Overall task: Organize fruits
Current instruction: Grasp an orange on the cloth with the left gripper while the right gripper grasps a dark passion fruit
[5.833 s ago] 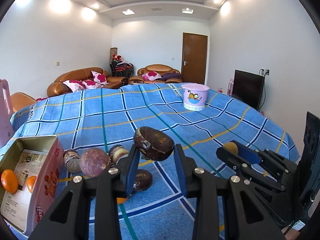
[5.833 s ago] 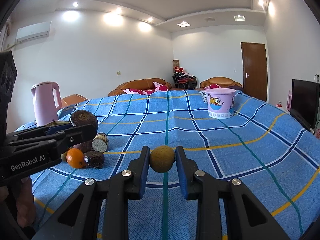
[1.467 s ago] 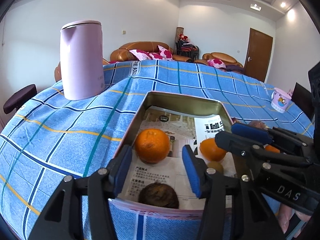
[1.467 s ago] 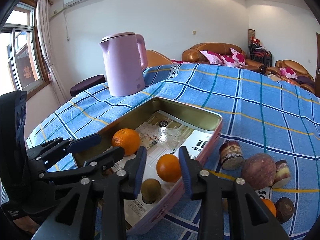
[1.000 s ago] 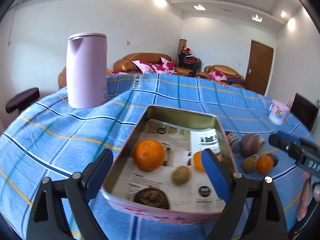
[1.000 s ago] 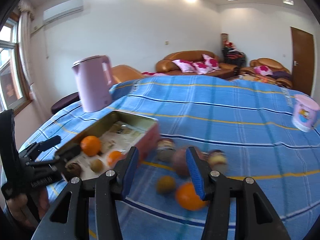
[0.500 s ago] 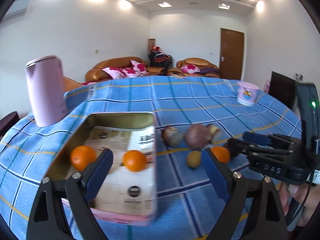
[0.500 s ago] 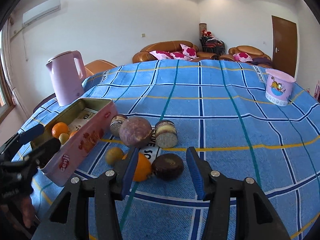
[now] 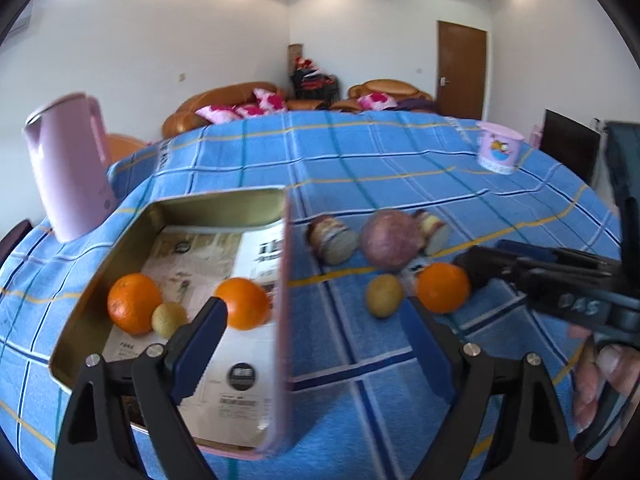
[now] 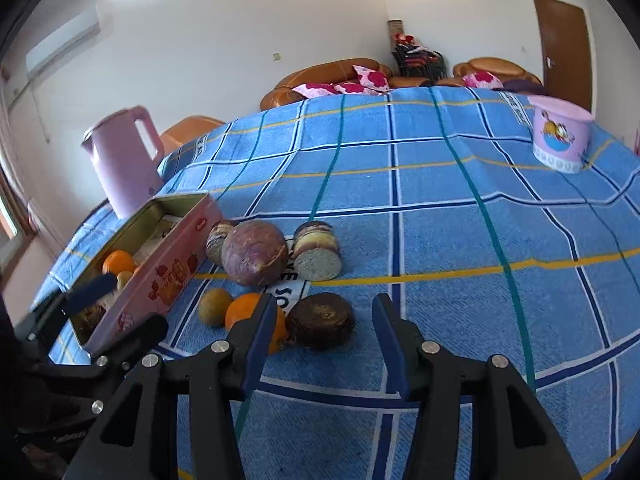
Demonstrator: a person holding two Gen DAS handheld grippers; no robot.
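A pink tin box (image 9: 282, 280) (image 10: 176, 268) lined with paper holds two oranges (image 9: 134, 308) (image 9: 242, 308) and a small yellow-green fruit (image 9: 169, 319). On the blue checked cloth beside it lie an orange (image 9: 443, 287) (image 10: 244, 310), a yellow-green fruit (image 9: 384, 295) (image 10: 215, 306), a dark brown fruit (image 10: 320, 320), a purple round one (image 9: 388, 240) (image 10: 254, 258) and two cut pieces (image 9: 332, 236) (image 10: 316, 256). My left gripper (image 9: 316, 344) is open and empty over the tin's right wall. My right gripper (image 10: 326, 344) is open and empty, just before the dark brown fruit.
A pink kettle (image 9: 68, 172) (image 10: 126, 160) stands behind the tin at the left. A pink cartoon bucket (image 9: 500, 152) (image 10: 560, 136) stands far right on the table. Sofas, a door and a TV are beyond the table.
Both grippers have swung right from the tin toward the loose fruit. The right gripper has come lower and closer to the dark brown fruit and the orange. Both stay open and empty.
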